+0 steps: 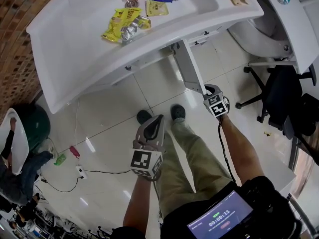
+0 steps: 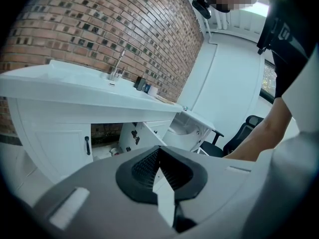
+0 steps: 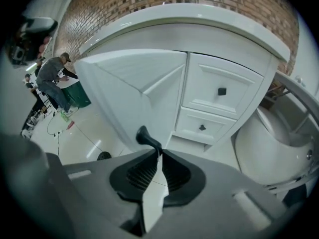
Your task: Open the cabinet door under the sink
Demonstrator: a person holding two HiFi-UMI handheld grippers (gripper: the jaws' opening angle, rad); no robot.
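The white cabinet door [image 1: 188,66] under the sink counter [image 1: 75,59] stands swung out towards me. In the right gripper view the door [image 3: 144,93] fills the left, and its black handle [image 3: 147,137] is pinched at the jaw tips. My right gripper [image 1: 215,101] [image 3: 158,151] is shut on that handle at the door's outer edge. My left gripper [image 1: 149,143] [image 2: 159,151] hangs lower and nearer to me, shut on nothing. The left gripper view shows the open door [image 2: 144,136] and the dark cabinet inside behind it. The other door [image 2: 55,143], with a black handle [image 2: 87,146], stays closed.
Snack packets [image 1: 129,21] lie in the basin. Two drawers with black knobs [image 3: 222,91] sit right of the open door. A white basin [image 1: 259,39] and a black office chair [image 1: 279,98] stand at the right. A power strip [image 1: 79,172] and a person [image 1: 20,178] are at the left.
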